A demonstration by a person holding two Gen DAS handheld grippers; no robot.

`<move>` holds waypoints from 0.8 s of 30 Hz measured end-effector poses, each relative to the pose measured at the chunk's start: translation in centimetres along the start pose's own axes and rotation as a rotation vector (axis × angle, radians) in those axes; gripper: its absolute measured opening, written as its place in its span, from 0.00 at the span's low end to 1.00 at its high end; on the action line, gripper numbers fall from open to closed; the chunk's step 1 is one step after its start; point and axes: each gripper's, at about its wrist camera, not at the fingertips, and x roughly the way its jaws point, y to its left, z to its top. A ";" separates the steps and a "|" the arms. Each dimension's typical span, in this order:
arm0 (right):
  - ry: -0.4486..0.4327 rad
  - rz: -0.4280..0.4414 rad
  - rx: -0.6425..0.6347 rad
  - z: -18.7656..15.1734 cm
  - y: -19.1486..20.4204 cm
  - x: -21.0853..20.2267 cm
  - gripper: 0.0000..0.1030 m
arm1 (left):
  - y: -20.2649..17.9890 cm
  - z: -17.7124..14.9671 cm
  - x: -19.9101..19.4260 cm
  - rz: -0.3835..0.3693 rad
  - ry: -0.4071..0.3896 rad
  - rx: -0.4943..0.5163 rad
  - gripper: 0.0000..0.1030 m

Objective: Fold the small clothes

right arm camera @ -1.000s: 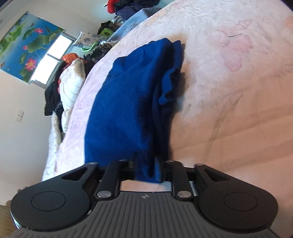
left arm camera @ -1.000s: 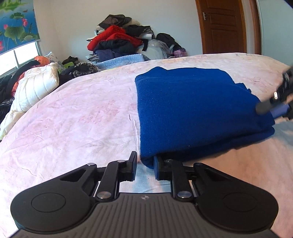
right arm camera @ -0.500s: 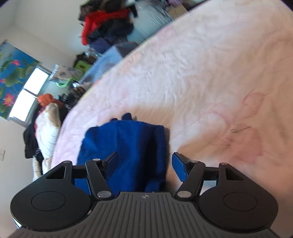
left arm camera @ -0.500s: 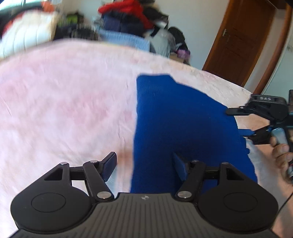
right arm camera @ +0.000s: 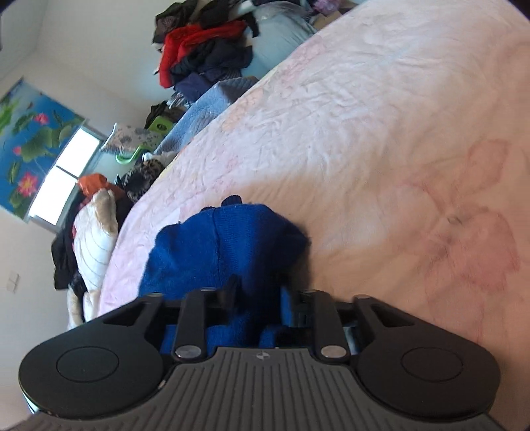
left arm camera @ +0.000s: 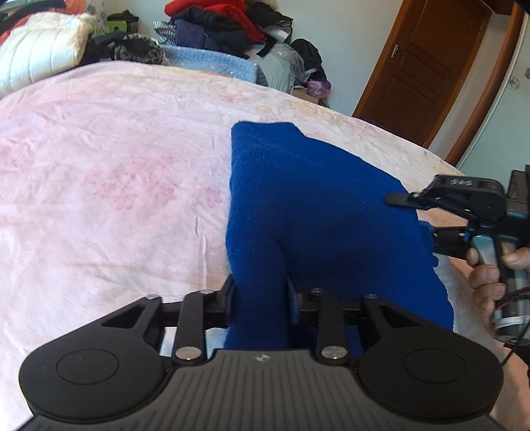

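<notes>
On the pink bed (left arm camera: 99,185), near its edge, your left claw (left arm camera: 260,295) and right claw (right arm camera: 256,300) have just been closing on the partly folded blue garment (left arm camera: 314,205), leaving at least one fold.

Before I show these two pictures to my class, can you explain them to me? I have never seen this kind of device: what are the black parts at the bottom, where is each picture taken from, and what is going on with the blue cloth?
There is no robot here. A person holds a two-finger hand-held gripper in each hand, and each one carries a wide-angle camera that looks forward along its fingers. The black shapes at the bottom are that tool's own body.

One picture looks along the left hand-held gripper, the other along the right hand-held gripper. The left view also shows the right tool from the side, held by the person's hand.

A folded blue garment lies on a pink bedspread. Both tools have just been closing, and each now pinches an edge of the garment. Behind the bed sits a pile of clothes.
</notes>
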 end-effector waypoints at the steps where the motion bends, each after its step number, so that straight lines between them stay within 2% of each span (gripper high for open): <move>1: -0.007 0.010 0.009 -0.3 0.1 -0.8 0.60 | 0.0 -0.2 -0.7 0.012 -0.016 0.014 0.50; 2: -0.026 0.018 -0.003 -0.9 0.4 -2.3 0.76 | 0.1 -0.4 -1.4 0.029 -0.037 0.032 0.67; 3: -0.043 0.025 -0.024 -1.7 0.6 -3.6 0.81 | 0.3 -0.6 -2.1 0.042 -0.058 0.047 0.74; 4: -0.046 0.024 -0.047 -2.6 0.7 -4.7 0.80 | 0.6 -0.8 -2.6 0.038 -0.066 0.054 0.78; 7: 0.012 0.044 -0.066 -5.6 0.2 -7.4 0.80 | 1.8 -1.0 -2.4 -0.014 -0.010 0.009 0.78; 10: 0.102 0.089 -0.040 -8.8 -0.5 -7.8 0.79 | 2.4 -1.4 -0.8 -0.066 0.058 -0.078 0.78; 11: 0.103 0.108 -0.054 -9.5 -0.1 -7.8 0.78 | 2.3 -1.4 -0.7 -0.070 0.036 -0.086 0.78; 12: 0.112 0.122 -0.052 -9.9 0.0 -7.6 0.64 | 2.2 -1.3 -0.4 -0.072 0.045 -0.096 0.78; 13: 0.118 0.125 -0.038 -10.0 0.2 -7.4 0.53 | 2.0 -1.1 -0.4 -0.063 0.049 -0.102 0.74; 14: 0.144 0.119 -0.017 -10.0 0.2 -6.9 0.17 | 1.9 -0.9 -0.3 -0.061 0.057 -0.102 0.55; 15: 0.170 0.104 -0.016 -10.0 0.2 -6.4 0.13 | 1.9 -0.7 -0.3 -0.067 0.067 -0.096 0.41; 16: 0.157 0.061 -0.062 -10.3 0.5 -6.3 0.12 | 2.1 -0.6 -0.1 -0.080 0.092 -0.102 0.28; 18: 0.145 0.036 -0.148 -10.8 1.2 -6.8 0.11 | 2.2 -0.5 -0.4 -0.064 0.099 -0.094 0.19; 19: 0.131 0.030 -0.164 -10.9 1.5 -7.6 0.11 | 2.0 -0.5 -0.7 -0.047 0.097 -0.056 0.16; 21: 0.115 0.030 -0.163 -10.7 0.9 -8.5 0.10 | 1.9 -0.9 -0.3 -0.036 0.114 -0.037 0.15; 23: 0.128 0.020 -0.158 -11.0 0.0 -8.0 0.07 | 1.6 -1.1 -0.2 -0.024 0.092 0.001 0.15; 24: 0.134 0.032 -0.146 -11.0 -0.1 -7.9 0.14 | 1.2 -1.0 -0.4 -0.010 0.089 0.025 0.16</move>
